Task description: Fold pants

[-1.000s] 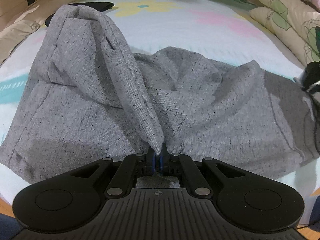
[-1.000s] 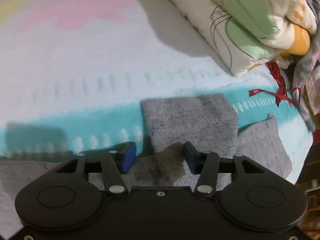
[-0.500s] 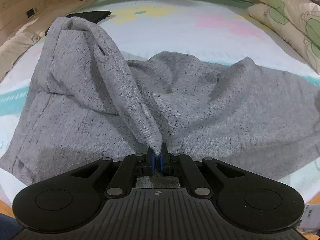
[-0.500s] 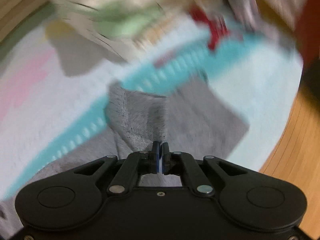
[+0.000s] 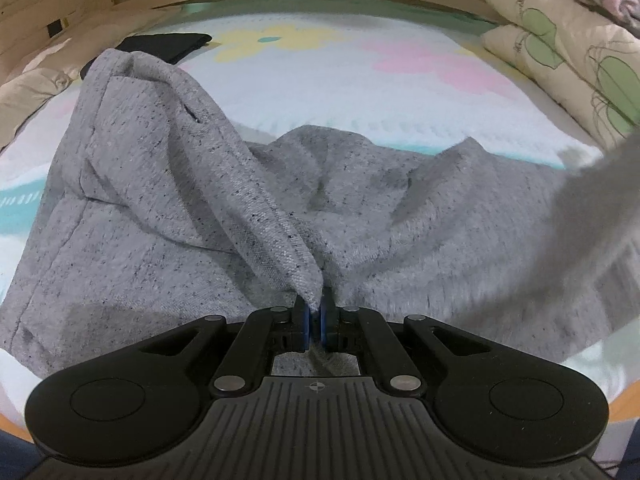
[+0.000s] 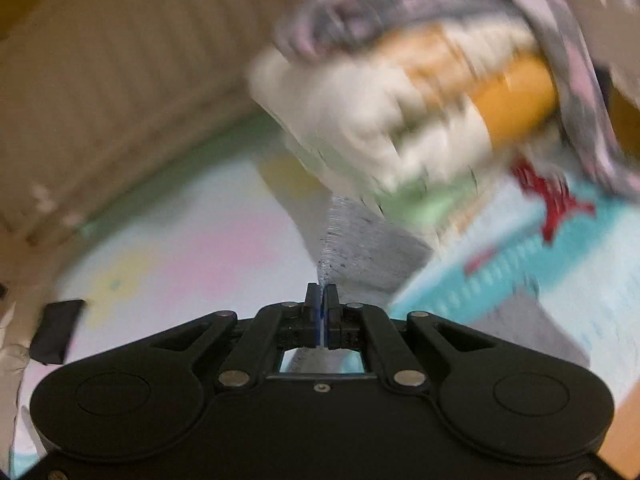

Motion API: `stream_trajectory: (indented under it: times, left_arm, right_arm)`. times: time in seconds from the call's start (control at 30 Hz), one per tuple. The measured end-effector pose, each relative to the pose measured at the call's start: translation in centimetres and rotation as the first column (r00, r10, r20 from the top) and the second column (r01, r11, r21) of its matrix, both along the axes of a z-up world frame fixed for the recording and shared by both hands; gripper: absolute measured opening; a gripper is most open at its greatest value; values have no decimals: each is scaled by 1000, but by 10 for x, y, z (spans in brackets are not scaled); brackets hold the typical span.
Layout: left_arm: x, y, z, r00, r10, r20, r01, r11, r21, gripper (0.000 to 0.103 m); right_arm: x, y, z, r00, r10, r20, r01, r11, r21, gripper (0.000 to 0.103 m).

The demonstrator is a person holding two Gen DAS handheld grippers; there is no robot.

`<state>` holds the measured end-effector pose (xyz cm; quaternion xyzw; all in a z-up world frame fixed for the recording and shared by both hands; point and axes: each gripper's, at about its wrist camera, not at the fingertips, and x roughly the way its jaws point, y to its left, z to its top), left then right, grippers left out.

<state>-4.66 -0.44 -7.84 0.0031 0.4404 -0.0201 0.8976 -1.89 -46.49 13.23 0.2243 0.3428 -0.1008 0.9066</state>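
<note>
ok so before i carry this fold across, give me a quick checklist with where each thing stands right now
1. Left gripper shut on the pants: ok, a fold of grey fabric is pinched between its fingers.
2. Right gripper shut on the pants: ok, a grey edge rises from its closed fingers.
3. Right end lifted clear of the bed: cannot tell, the right wrist view is blurred.
4. Cloth between the grips smooth: not ok, it is bunched and creased in the middle.
5. Landing area free: ok near the pants; the black item and the pillows lie beyond them on the blanket.
</note>
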Motion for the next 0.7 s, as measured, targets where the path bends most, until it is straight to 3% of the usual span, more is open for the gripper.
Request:
stream_trajectory:
  times: [0.07,0.13,0.23,0.3,0.4,0.53,0.7]
  left_arm:
    - [0,2,-3,1000,-11,-8,11,1000,-3,4]
    - [0,0,-6,999,-25,-23,25,1000,-11,4]
    - [1,-4,-10,999,-36,-38,36,999,-10,4]
    - [2,-8,-9,998,-40,-38,41,999,6,4]
    - [4,-7,-8,999,-33,-41,33,999,-6,4]
    - [2,-6,-3,999,-40,-35,39,999,-31,4]
    - [-9,-16,2,994,-112,-18,111,993,-48,4]
  right_arm:
    - [-2,-4,-8,998,-33,-51,30,998,-56,5]
    - [-2,-29,-37,974,-130,-183,123,991,-50,5]
    - [-2,-64,-89,885,-247,-395,240,968,-67,5]
    - [-2,-76,-117,823,-247,-511,263,964,-43,5]
    - [1,-86,-139,770,-248,-588,298,955,-13,5]
    - [-1,-92,-133,784,-253,-567,315,949,11,4]
    - [-15,-94,-119,794,-297,-530,346,938,-7,3]
